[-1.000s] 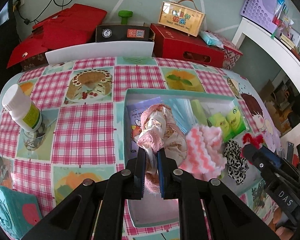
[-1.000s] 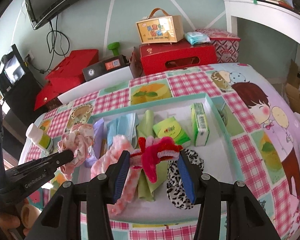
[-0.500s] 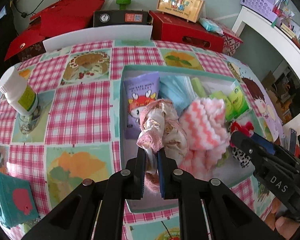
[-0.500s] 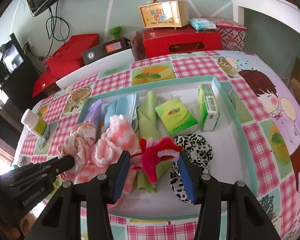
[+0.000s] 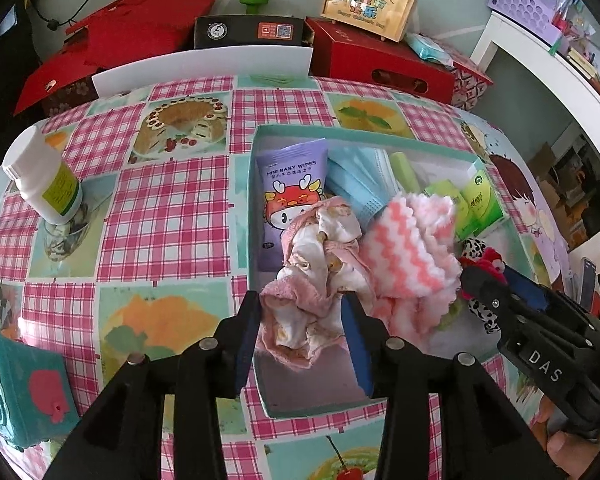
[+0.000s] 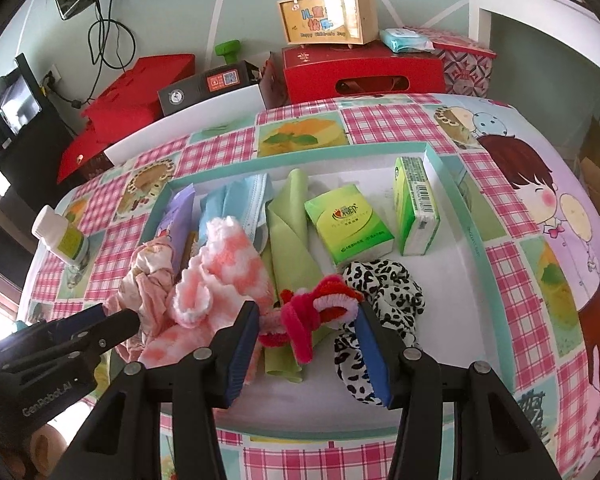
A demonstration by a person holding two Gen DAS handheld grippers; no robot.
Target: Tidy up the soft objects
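A teal-rimmed white tray point(image 5: 256, 184) point(image 6: 452, 184) holds the soft things. My left gripper point(image 5: 302, 312) is open over the tray's near left corner, its jaws either side of a crumpled pink floral cloth point(image 5: 320, 264) point(image 6: 148, 276) that lies in the tray. A pink-and-white zigzag fluffy cloth point(image 5: 412, 252) point(image 6: 224, 272) lies right of it. My right gripper point(image 6: 306, 320) is open around a red fluffy scrunchie point(image 6: 320, 308) point(image 5: 488, 258), beside a leopard-print scrunchie point(image 6: 384, 284).
The tray also holds a purple baby-wipes pack point(image 5: 288, 196), blue face masks point(image 6: 240, 200), a green cloth point(image 6: 292, 232) and two green tissue packs point(image 6: 348, 224). A white bottle point(image 5: 44, 176) and a teal box point(image 5: 16, 392) stand left of the tray. Red boxes point(image 6: 360, 72) line the back.
My left gripper has lowered the pink floral cloth into the tray's left side and opened, letting it go. The right gripper stays open around the red scrunchie.
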